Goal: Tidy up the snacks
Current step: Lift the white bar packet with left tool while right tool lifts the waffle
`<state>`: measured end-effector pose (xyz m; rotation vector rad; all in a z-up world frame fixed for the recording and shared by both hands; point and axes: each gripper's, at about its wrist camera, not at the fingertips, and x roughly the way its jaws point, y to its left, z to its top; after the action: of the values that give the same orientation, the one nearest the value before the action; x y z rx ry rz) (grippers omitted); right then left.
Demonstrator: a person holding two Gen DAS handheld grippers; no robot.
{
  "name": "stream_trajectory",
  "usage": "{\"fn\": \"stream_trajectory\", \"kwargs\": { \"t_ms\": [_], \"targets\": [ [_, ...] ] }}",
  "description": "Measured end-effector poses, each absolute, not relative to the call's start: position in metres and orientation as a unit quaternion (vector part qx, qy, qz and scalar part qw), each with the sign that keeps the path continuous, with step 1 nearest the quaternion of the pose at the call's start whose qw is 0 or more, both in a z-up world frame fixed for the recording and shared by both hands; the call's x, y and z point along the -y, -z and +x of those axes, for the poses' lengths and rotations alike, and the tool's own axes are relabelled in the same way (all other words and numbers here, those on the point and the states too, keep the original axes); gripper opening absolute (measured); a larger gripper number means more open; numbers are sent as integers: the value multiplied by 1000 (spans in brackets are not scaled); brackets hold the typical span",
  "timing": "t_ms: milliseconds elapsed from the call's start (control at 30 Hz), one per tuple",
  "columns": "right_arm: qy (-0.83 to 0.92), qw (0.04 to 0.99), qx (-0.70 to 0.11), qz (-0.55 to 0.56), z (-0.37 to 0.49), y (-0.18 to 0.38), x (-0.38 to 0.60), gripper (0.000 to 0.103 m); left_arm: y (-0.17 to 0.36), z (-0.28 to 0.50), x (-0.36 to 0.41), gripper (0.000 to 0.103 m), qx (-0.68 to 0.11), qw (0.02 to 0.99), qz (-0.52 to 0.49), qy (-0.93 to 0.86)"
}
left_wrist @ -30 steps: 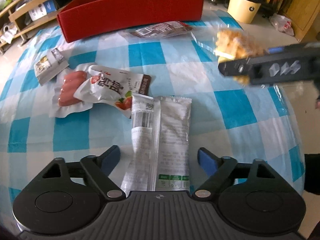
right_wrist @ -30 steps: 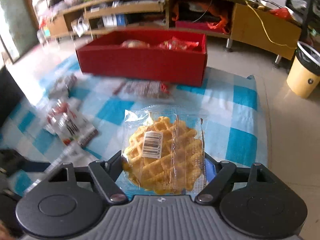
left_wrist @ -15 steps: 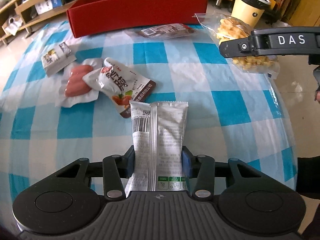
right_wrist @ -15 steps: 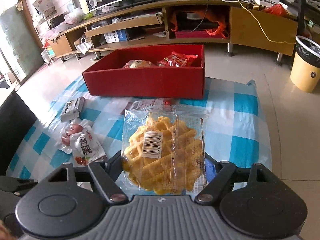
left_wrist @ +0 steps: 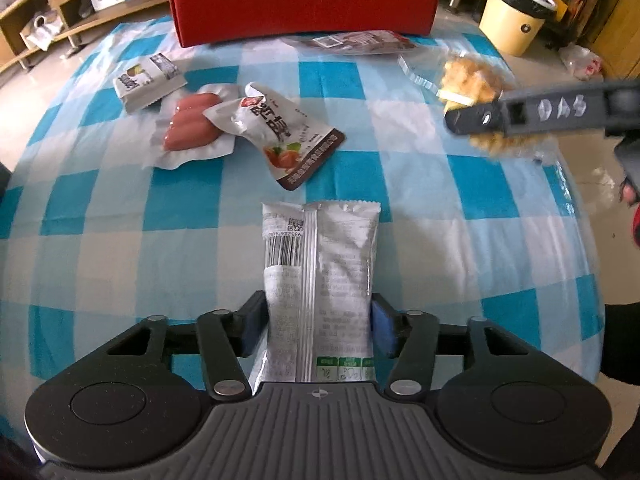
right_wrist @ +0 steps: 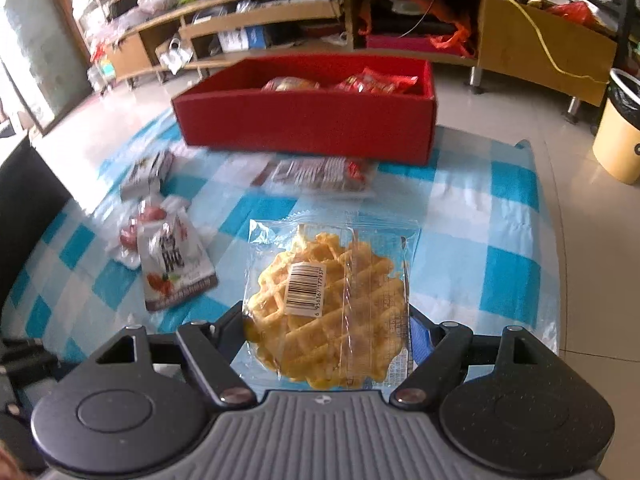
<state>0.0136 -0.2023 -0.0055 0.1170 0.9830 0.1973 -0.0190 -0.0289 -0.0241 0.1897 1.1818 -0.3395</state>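
Observation:
My left gripper has a white snack packet upright between its blue pads, barcode side up, above the checked tablecloth. Its jaws are opening, though both pads still touch the packet's sides. My right gripper is shut on a clear-wrapped waffle, held over the table's right side. In the left wrist view the right gripper shows as a grey bar with the waffle behind it. The red box at the far edge holds some snacks.
On the cloth lie a sausage pack, a white pouch with red print, a small grey packet and a dark packet by the box. A yellow bin stands on the floor at right; shelves behind.
My left jaws closed around the white packet, which now stands clear of the pouch it lay against. The right gripper still holds the waffle.

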Motion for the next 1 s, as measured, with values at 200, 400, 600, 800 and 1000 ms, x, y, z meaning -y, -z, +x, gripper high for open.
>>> {"fn": "stream_trajectory", "kwargs": {
  "t_ms": [200, 400, 600, 800, 1000],
  "targets": [
    [-97, 862, -497, 34, 15, 21, 194, 77, 35, -15, 35, 94, -540, 822, 121, 134],
    [-100, 852, -514, 18, 18, 32, 186, 79, 33, -15, 36, 90, -536, 825, 119, 134],
    [-97, 858, -504, -2, 16, 34, 184, 78, 26, -20, 41, 62, -529, 825, 132, 150],
    [-91, 863, -497, 7, 10, 26, 191, 77, 17, -17, 36, 57, -534, 824, 102, 156],
    [-84, 878, -469, 46, 7, 8, 203, 77, 1, -10, 30, 57, -521, 836, 69, 161]
  ]
}}
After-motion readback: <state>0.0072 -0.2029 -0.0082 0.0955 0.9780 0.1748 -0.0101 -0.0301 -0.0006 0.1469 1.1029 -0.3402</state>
